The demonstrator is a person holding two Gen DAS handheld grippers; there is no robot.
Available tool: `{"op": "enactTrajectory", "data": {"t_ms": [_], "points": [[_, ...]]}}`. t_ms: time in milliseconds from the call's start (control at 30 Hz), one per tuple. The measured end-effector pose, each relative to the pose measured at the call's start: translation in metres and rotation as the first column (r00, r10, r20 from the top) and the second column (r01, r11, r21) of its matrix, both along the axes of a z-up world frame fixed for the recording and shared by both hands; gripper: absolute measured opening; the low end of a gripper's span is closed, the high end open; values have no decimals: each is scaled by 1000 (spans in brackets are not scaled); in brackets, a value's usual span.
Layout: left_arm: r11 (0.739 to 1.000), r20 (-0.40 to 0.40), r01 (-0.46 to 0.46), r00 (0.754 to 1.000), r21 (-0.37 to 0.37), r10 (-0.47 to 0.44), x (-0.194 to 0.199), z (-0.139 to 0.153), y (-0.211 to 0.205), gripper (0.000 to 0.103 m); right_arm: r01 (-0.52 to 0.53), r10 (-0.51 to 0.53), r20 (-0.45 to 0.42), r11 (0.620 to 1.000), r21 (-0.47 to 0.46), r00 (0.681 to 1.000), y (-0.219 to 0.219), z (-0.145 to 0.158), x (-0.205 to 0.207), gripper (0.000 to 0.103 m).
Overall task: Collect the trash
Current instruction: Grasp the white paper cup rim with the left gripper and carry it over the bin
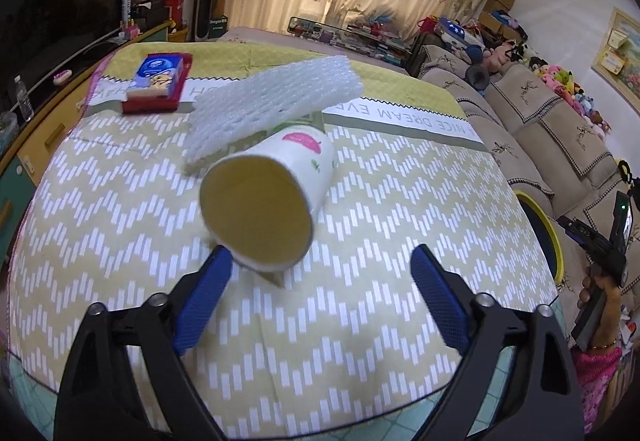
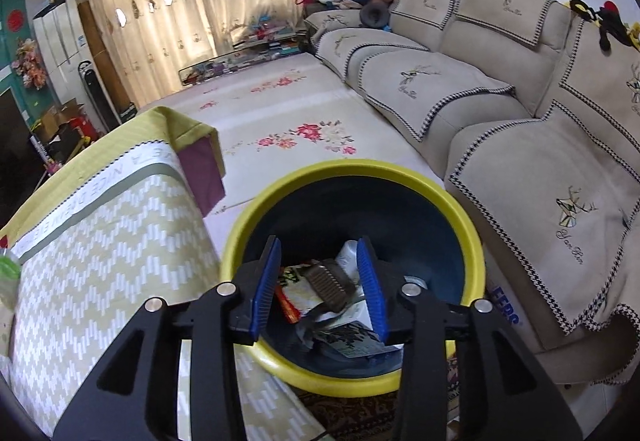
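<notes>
A white paper cup lies on its side on the table, its mouth toward me. A white foam net sleeve rests against its far side. My left gripper is open just in front of the cup, its left finger close under the rim. My right gripper is open and empty above a blue bin with a yellow rim. Wrappers and paper scraps lie inside the bin. The bin's rim also shows in the left wrist view, beyond the table's right edge.
A red box with a blue tissue pack sits at the table's far left. A beige sofa stands right of the bin. A flowered floor mat lies beyond. A TV cabinet runs along the left.
</notes>
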State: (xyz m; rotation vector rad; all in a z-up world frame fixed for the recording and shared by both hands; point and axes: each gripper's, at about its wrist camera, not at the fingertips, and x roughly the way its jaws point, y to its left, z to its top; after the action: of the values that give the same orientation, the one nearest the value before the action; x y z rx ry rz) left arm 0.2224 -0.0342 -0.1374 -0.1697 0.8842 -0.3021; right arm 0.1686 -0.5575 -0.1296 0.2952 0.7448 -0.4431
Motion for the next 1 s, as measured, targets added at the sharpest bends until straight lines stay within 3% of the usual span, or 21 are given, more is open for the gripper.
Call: {"op": "enactTrajectory", "data": {"t_ms": [233, 367, 500, 633, 700, 833, 1000], "points": [[1000, -22, 13, 1000, -3, -13, 25, -7, -9, 58, -30, 30, 15, 1000, 7, 999, 10, 5, -1, 42], [1000, -27, -4, 1000, 11, 4, 33, -11, -11, 32, -42, 42, 16, 999, 4, 999, 10, 7, -3, 42], [999, -26, -8, 1000, 34, 9, 36, -10, -14, 13, -46, 46, 27, 999, 7, 999, 10, 11, -7, 44], [998, 0, 0, 1000, 63, 0, 31, -6, -17, 5, -47, 46, 44, 999, 19, 998, 11, 16, -10, 61], [998, 12, 3, 1000, 68, -4, 29, -2, -19, 4, -49, 48, 43, 999, 19, 998, 13, 19, -11, 80], [998, 40, 12, 999, 63, -15, 20, 9, -18, 4, -75, 77, 43, 996, -53, 996, 26, 27, -13, 96], [997, 79, 51, 995, 60, -56, 4, 27, -24, 4, -93, 106, 84, 984, -152, 991, 45, 39, -21, 96]]}}
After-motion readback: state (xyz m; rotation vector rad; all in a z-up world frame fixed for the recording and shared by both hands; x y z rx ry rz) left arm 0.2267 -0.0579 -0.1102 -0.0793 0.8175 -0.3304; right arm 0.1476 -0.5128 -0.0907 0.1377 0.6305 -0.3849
